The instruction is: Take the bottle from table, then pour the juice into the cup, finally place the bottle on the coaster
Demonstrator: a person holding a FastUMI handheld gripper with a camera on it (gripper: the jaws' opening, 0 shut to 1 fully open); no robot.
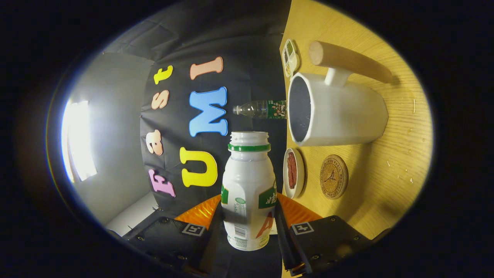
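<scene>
The gripper (249,227) was rolled sideways, its fingers clamped on the bottle (248,193), whose long axis pointed its open mouth to 12 o'clock, with the cup (339,114) at 2 o'clock.

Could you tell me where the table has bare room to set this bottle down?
With the tool shut on the bottle, bare wood lies beyond the coaster and alongside the cup. It is crowded between cup and small dish.

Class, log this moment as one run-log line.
claw: shut on bottle | bottle: uncapped, tipped sideways beside cup | coaster: bare | stage: pouring
</scene>
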